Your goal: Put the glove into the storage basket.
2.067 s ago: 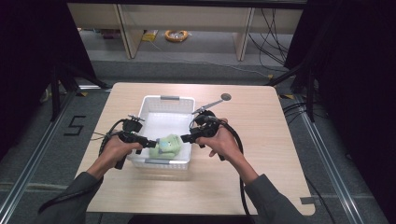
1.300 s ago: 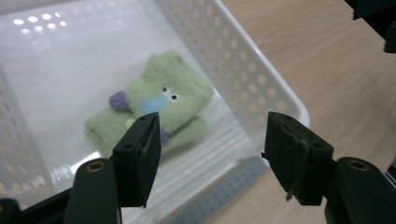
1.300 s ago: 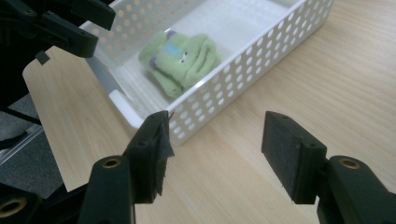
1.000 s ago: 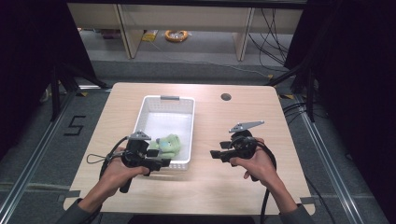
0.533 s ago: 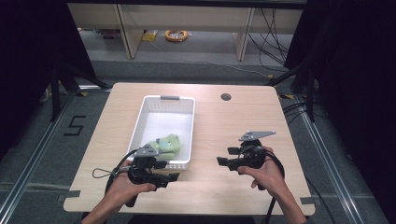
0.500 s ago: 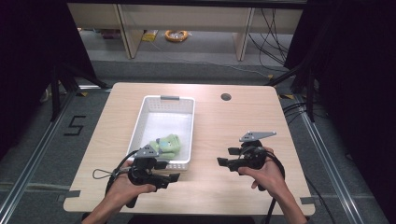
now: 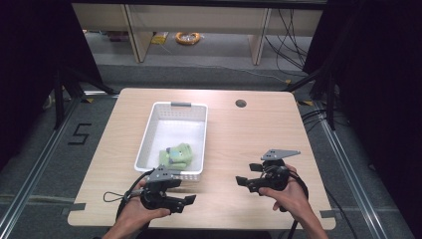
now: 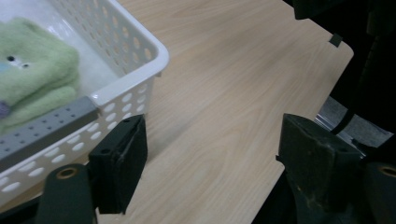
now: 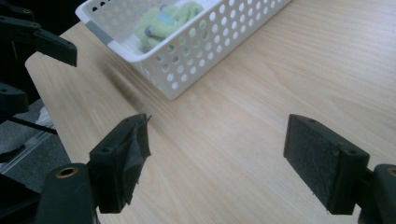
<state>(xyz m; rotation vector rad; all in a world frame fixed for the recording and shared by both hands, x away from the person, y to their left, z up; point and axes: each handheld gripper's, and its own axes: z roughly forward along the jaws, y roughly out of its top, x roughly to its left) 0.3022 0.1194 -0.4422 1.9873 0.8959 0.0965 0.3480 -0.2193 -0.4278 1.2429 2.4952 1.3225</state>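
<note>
A white perforated basket (image 7: 149,134) stands on the wooden table, with a green plush toy (image 7: 176,154) lying in its near end. My left gripper (image 7: 190,199) is held low in front of the basket's near right corner and points right. Its jaws have just been opening, and they stand open over bare wood. The left gripper view shows that corner of the basket (image 8: 135,42) and the toy (image 8: 32,70). My right gripper (image 7: 240,180) hovers at the table's near right and points left toward the basket (image 9: 219,42). It too has just been opening and holds nothing.
A round cable hole (image 7: 241,103) sits at the table's far right. The table's front edge (image 7: 209,225) runs just below both hands. Beyond the table are shelving legs, loose cables and a yellow coil (image 7: 188,37) on the floor.
Both hands have drawn back from the basket toward the table's near edge and sunk lower. The toy stays in the basket. Both pairs of jaws stand wider apart.
</note>
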